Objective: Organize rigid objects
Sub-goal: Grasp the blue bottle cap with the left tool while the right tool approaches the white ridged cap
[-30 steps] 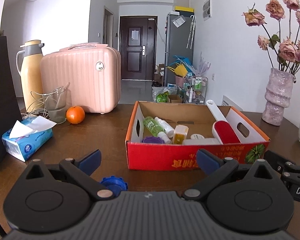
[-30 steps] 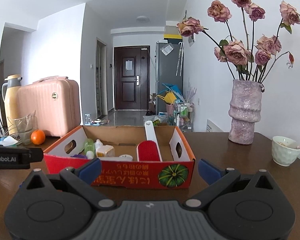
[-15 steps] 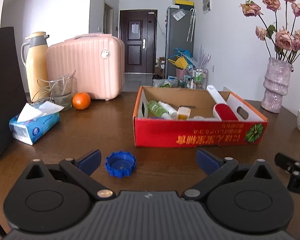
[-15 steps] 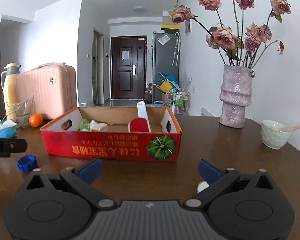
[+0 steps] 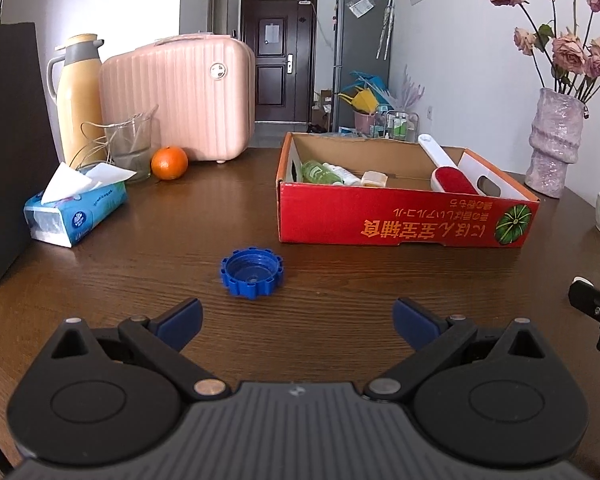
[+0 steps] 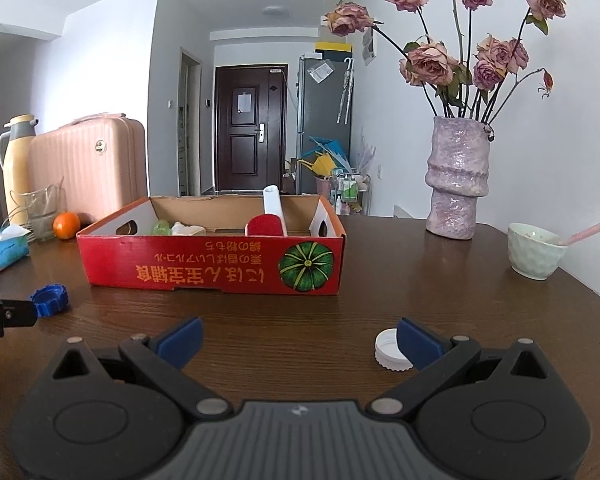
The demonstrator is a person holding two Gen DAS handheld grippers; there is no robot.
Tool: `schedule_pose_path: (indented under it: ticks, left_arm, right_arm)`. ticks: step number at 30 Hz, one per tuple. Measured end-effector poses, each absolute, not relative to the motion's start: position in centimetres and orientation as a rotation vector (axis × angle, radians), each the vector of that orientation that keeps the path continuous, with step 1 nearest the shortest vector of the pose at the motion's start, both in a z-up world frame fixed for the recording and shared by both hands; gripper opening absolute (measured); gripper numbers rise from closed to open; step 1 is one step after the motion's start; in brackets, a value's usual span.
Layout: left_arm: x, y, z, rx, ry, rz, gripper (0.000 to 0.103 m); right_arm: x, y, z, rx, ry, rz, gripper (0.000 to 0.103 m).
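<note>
Brown wood tabletop [image 5: 140, 280]: a blue cap [image 5: 251, 266] lies near the middle, ahead of the left tool [image 5: 296, 314], spread wide. Right tool [image 6: 298, 336], also spread, touches a white cap [image 6: 387, 349]; a nudge might push it away from the red box [image 6: 212, 262].

box front [image 6: 212, 268]: orange Japanese-looking print, upside down, can't really read it
tissue pack [image 5: 76, 216]: round logo, words too blurry

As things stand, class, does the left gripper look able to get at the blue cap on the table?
Probably yes: the left gripper is open, and the blue cap lies just ahead of its fingertips on bare table, nothing between.
</note>
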State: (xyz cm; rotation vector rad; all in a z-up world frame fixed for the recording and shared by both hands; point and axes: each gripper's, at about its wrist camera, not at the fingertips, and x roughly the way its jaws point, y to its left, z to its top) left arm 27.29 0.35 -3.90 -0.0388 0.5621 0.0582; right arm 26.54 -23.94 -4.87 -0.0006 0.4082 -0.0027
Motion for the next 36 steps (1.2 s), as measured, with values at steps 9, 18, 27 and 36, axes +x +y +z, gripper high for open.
schedule_pose_path:
  ticks: [9,18,27,36]
  left_arm:
    - [29.5,2.1,-4.5,-0.069,0.647,0.095,0.103]
    - [33.3,4.7,-5.7,-0.078,0.708,0.137,0.103]
    - [36.5,4.5,-6.4,-0.025,0.717,0.151,0.103]
    - [37.4,5.3,-6.7,-0.068,0.737,0.105,0.087]
  right_arm:
    - [26.9,-24.4,-4.9,0.019,0.411,-0.029,0.103]
    - [27.3,-24.6,-5.2,0.028,0.421,-0.06,0.103]
    - [27.7,-24.7,-5.4,0.026,0.434,-0.081,0.103]
    - [28.0,-24.5,-5.8,0.016,0.451,-0.094,0.103]
